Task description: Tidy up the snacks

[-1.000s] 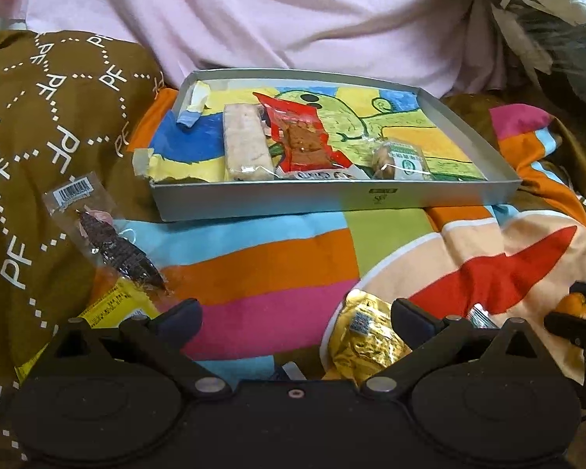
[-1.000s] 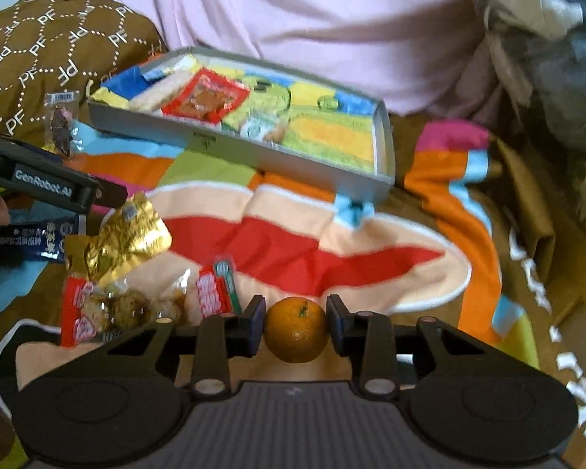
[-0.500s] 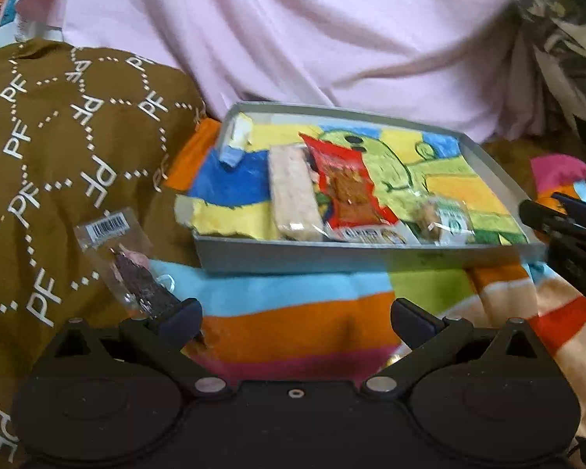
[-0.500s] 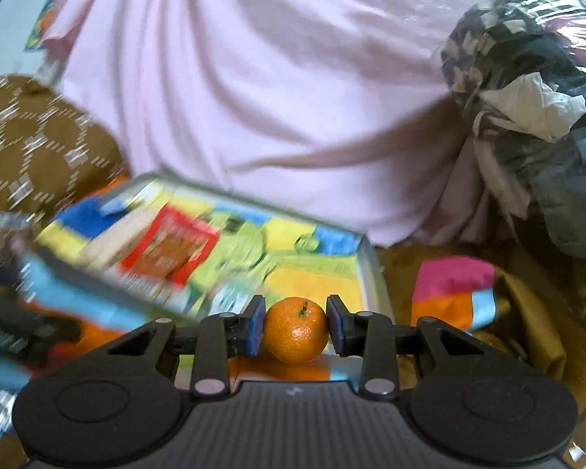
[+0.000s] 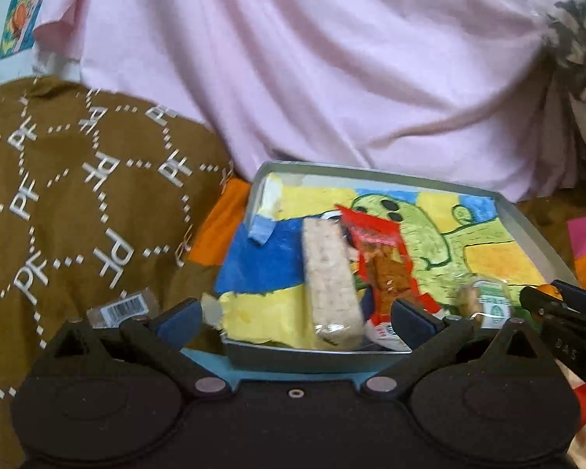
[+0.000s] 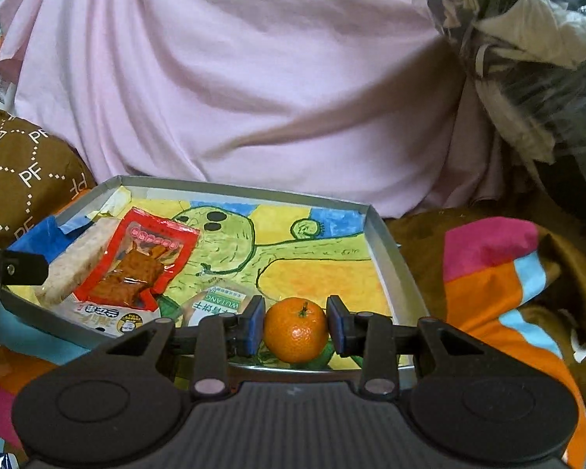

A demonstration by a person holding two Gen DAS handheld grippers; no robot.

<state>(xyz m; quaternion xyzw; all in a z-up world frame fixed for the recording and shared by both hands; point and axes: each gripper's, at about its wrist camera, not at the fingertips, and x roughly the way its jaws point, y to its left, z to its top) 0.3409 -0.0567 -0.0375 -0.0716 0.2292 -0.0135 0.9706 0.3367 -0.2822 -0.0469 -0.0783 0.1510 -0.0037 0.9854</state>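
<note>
While the right gripper [image 6: 295,326] has its jaws closed on the mandarin [image 6: 296,330], the tray [image 6: 390,258] floor lies just below and ahead; the left gripper [image 5: 296,316] gapes empty beside it.

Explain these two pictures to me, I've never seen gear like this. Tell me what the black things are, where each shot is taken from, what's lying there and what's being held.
There is no robot here. A person holds a black two-fingered tool in each hand, and each tool carries a wide-angle camera that looks forward along its fingers. One picture comes from the left tool, the other from the right tool.

Ahead lies a shallow grey tray lined with a coloured drawing, set on patterned blankets. In it are a pale snack bar, a red snack packet and a small green-and-white packet.

The right tool grips a small orange above the tray's near edge. The left tool is open and holds nothing.
</note>
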